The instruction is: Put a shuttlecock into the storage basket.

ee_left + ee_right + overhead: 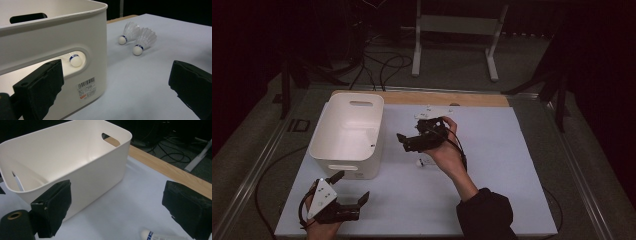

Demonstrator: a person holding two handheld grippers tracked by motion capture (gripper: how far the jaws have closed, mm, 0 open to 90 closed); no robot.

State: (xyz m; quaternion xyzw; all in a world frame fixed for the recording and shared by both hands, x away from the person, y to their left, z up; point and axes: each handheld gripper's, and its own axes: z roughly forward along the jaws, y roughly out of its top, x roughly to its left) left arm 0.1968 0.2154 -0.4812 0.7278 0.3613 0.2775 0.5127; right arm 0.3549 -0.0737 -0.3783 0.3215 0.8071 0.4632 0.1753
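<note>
Both grippers stand with their jaws wide apart and nothing held between them. From the high view, the left gripper (354, 187) sits at the near left corner of the table (512, 190), held low just in front of the white bin (347, 132), its grey three-cornered plate facing up. The right gripper (409, 141) is held above the middle of the table, pointing left toward the bin, and a small white shuttlecock (421, 162) lies on the table just under the right hand (447, 150). A sleeve (487, 215) covers the right forearm at the bottom edge. In the left gripper view, the left gripper (115, 85) has its black jaws spread far to either side, gripping nothing, close to the bin's near wall (50, 42), which bears a barcode label (86, 88). Through the handle slot in that wall a shuttlecock's cork tip (75, 60) shows inside the bin. Two more shuttlecocks (143, 41) lie side by side on the table beyond, touching or nearly so, well apart from the jaws. In the right gripper view, the right gripper (117, 207) is likewise fully spread and holds nothing; the bin (75, 157) stands ahead, its visible inside bare, and the cork end of a shuttlecock (152, 235) lies on the table at the bottom edge, between the jaws but not gripped.
</note>
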